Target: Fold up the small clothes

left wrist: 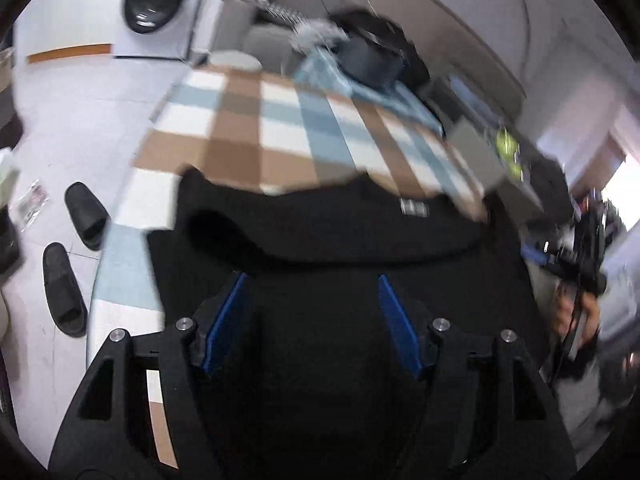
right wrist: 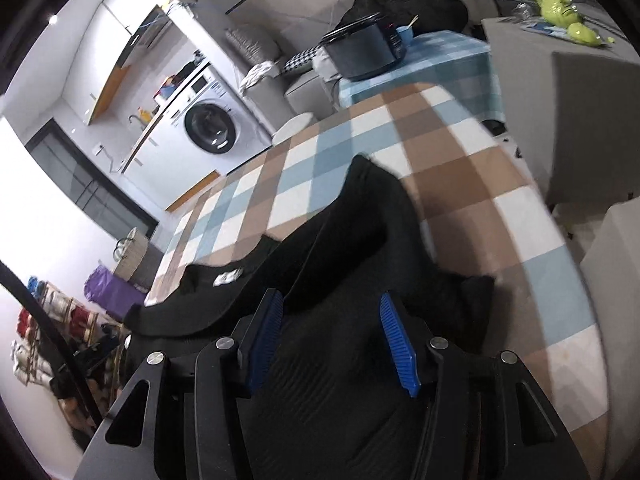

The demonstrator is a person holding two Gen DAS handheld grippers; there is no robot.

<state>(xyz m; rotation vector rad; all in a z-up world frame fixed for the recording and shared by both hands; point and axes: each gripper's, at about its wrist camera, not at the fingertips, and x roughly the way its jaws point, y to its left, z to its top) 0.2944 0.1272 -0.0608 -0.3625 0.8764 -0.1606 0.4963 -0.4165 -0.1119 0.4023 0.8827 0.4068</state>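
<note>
The black garment [right wrist: 360, 240] lies spread on the checked table [right wrist: 480, 200] directly under and ahead of both tools, its long axis running away from the right tool [right wrist: 332, 336], while the left tool [left wrist: 312, 316], like the right, stands apart, gripping nothing.

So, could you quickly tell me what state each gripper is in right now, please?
Left gripper: open, holding nothing, its pads apart over the black garment.
Right gripper: open, holding nothing, also above the black garment.
</note>
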